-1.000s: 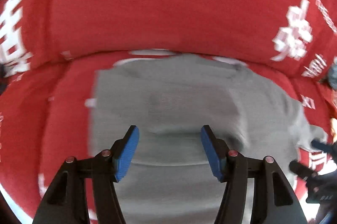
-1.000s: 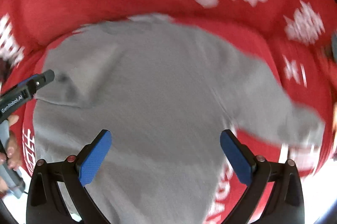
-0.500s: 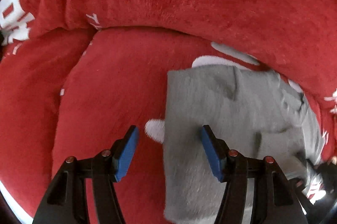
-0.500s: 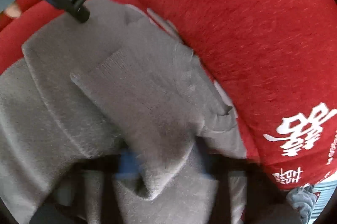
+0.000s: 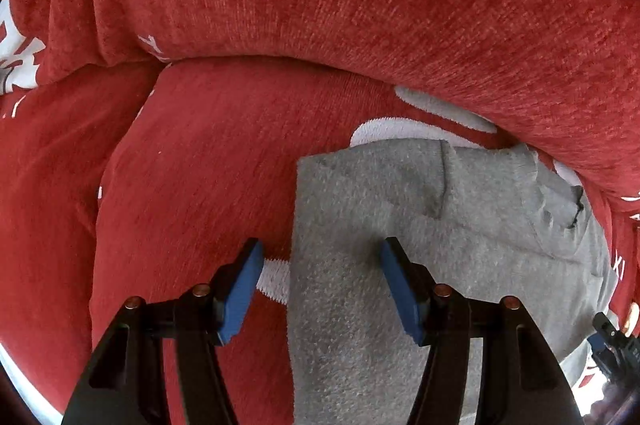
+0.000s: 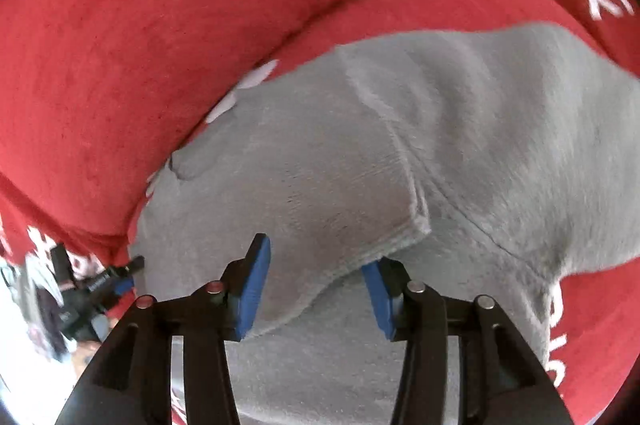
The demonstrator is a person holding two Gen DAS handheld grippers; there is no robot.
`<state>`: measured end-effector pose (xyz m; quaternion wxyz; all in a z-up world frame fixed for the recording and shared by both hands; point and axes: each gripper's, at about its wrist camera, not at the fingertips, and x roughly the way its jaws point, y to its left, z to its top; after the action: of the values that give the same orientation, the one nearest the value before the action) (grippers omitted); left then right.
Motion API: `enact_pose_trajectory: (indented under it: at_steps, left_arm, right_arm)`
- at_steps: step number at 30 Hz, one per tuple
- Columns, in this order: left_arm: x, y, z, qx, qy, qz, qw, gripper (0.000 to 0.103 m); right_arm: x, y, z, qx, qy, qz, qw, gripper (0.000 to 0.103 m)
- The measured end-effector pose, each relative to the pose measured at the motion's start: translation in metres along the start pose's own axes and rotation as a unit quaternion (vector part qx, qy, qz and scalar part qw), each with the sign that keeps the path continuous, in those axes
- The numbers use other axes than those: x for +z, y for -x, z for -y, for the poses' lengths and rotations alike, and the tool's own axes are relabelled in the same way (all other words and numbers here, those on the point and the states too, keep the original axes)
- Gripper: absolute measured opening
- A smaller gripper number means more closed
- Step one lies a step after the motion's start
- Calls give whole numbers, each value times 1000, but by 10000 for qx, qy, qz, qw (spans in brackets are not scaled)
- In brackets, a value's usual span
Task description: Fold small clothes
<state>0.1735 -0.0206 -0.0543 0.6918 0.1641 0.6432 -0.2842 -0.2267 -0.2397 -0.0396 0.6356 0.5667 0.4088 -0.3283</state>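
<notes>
A small grey knit sweater [image 5: 420, 225] lies flat on a red sofa seat [image 5: 200, 185], its left side folded in to a straight edge. My left gripper [image 5: 320, 285] is open and empty, straddling that left edge just above it. In the right wrist view the sweater [image 6: 400, 153] fills the middle, with a folded sleeve cuff [image 6: 360, 225] lying on its body. My right gripper [image 6: 316, 289] is open just over the sweater, the cuff's edge between its blue pads; the right pad [image 6: 376, 289] is partly under the cloth.
The red sofa back cushion [image 5: 360, 5] with white characters rises right behind the sweater. The other gripper shows at the lower left edge of the right wrist view [image 6: 100, 285] and the lower right of the left wrist view [image 5: 612, 337].
My left gripper moved left to the sweater's folded left edge. My right gripper carried the sleeve across onto the body, let it go and opened.
</notes>
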Motion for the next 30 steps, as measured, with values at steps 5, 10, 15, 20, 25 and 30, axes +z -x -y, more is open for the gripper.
enact_pose_trajectory:
  at_steps: [5, 10, 15, 20, 25, 30]
  left_arm:
    - [2, 11, 2, -237, 147, 240, 9993, 9]
    - [-4, 21, -15, -321, 410, 518, 9973, 9]
    - [-4, 16, -20, -325, 594, 500, 9964, 10]
    - [-7, 28, -19, -140, 329, 534, 9979, 10]
    - [-14, 51, -18, 244, -98, 472, 9985, 10]
    - [-39, 68, -29, 328, -16, 376, 9988, 95]
  right_arm:
    - [11, 4, 0, -33, -262, -43, 9996, 8]
    - [30, 36, -44, 316, 908, 447, 9944, 7]
    - [41, 20, -17, -96, 688, 277, 9972, 8]
    - [25, 8, 20, -352, 220, 36, 9991, 11]
    - [11, 19, 20, -530, 249, -98, 9982, 24]
    - [-6, 21, 1, -440, 429, -236, 9978, 38]
